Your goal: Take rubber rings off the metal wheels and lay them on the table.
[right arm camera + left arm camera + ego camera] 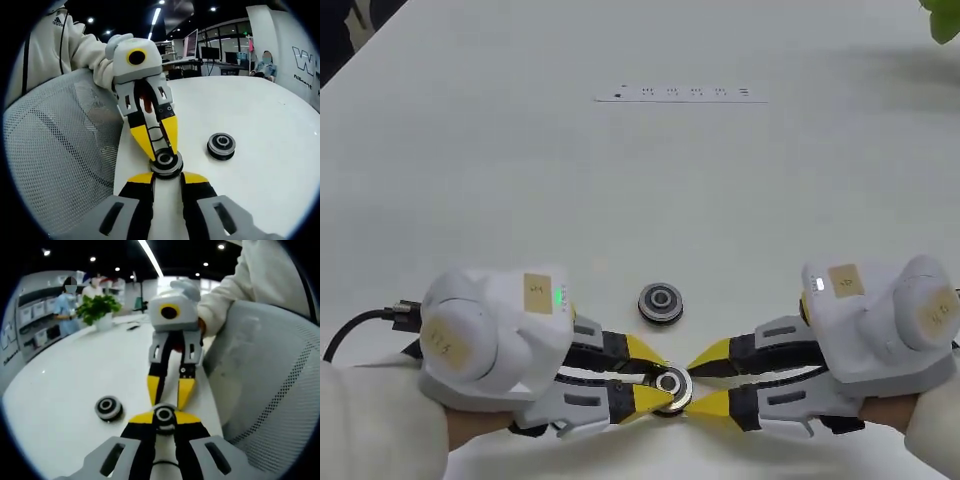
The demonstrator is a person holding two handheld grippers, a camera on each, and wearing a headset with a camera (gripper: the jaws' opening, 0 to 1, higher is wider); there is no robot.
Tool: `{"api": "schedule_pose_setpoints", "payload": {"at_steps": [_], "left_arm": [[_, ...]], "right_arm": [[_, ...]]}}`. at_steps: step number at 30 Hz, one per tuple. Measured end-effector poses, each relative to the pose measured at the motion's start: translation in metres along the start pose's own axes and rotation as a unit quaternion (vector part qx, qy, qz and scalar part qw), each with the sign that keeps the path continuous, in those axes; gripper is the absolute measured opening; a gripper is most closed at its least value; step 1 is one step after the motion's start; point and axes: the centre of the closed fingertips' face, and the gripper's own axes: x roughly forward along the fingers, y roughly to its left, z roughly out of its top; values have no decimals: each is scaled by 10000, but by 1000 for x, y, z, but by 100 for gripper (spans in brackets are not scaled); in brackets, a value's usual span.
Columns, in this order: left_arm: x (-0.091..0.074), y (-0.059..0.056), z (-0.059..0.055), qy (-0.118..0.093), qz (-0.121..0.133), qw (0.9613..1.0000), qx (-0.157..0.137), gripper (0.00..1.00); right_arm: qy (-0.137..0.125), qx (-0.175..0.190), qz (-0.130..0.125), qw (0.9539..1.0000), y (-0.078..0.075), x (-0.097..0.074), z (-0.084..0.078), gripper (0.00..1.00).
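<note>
Working at a broad white surface point(640, 170), smooth and faintly glossy, with a grey mesh chair back point(60, 150) standing close behind its near edge. Holding two white-bodied tools in cream-sleeved hands, nose to nose at that near edge.

Clamping the black-and-yellow jaws of the left gripper point(658, 385) on a metal wheel point(671, 384) from one side, yellow tips pressing against its rim. Pinching the same wheel from the opposite side with the right gripper point(696, 386), jaws set about a wheel's width apart and bearing on its edge. Keeping the wheel low at the surface's near edge; touching it or just clear of it, cannot tell.

Sharing the far end of the surface with a leafy green potted plant point(97, 307) and, well apart from the grippers, a flat white power strip point(680, 94).

Leaving a second wheel point(660, 303) lying flat on the surface just beyond the meeting jaws, near them but not touching.

Showing, on both wheels, the same small round build: a bright silver hub around a dark bore, ringed in concentric bands like a bearing. Wearing, on the second wheel, a black rubber ring point(221, 156) wrapped snugly around the outer rim.
</note>
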Motion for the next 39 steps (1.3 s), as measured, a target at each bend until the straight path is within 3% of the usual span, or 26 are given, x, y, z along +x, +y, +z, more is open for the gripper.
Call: {"api": "schedule_pose_setpoints", "payload": {"at_steps": [8, 10, 14, 29, 33, 39], "left_arm": [[2, 1, 1, -7, 12, 10000, -3, 14], [2, 1, 1, -7, 13, 10000, 2, 14], [3, 2, 1, -14, 21, 10000, 13, 14], [2, 2, 0, -47, 37, 10000, 13, 14], [2, 1, 1, -50, 42, 10000, 14, 14], [2, 1, 0, -91, 45, 9999, -19, 14]], "right_arm": [[8, 109, 39, 9999, 0, 0, -1, 16], [93, 18, 36, 9999, -1, -2, -4, 13], [17, 30, -84, 10000, -5, -5, -3, 1], [205, 374, -4, 9991, -3, -4, -5, 0], [194, 1010, -123, 9946, -6, -4, -7, 0], [150, 1477, -164, 9888, -8, -4, -7, 0]]}}
